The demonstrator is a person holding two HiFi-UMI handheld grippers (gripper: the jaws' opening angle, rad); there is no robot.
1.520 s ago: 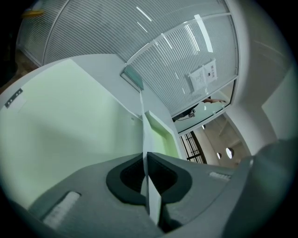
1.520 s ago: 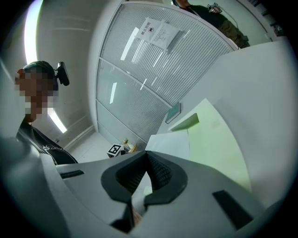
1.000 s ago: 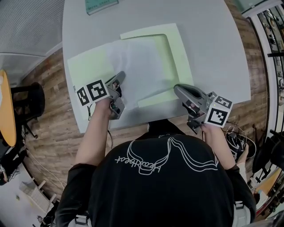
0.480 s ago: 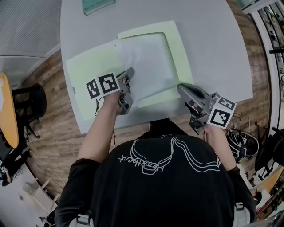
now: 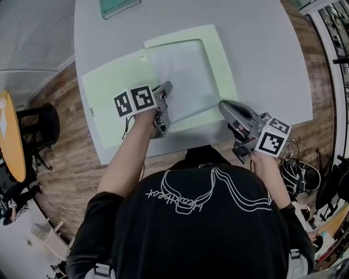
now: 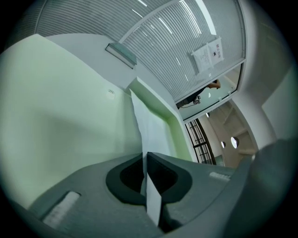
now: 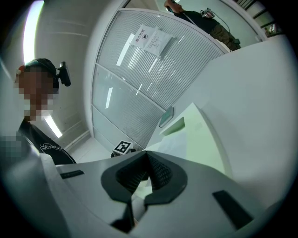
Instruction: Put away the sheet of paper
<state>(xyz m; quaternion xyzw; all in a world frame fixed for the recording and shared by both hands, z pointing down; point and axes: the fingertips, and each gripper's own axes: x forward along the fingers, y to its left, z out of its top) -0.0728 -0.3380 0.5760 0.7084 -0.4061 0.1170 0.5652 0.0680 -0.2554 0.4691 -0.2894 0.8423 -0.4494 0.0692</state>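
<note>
left gripper [image 5: 166, 87]: jaws clamped on near-left edge of sheet of paper [image 5: 185, 71] | sheet lies on right half of green folder [image 5: 109, 92] | right gripper [image 5: 222, 105]: jaws closed on green folder's near-right edge

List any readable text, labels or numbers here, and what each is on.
Nothing is legible enough to quote.
Black shirt: white cursive word, upside down, not surely readable.
Wall notices: print too small.
Marker cubes: square patterns, no words.
Teal booklet: print too small.
</note>
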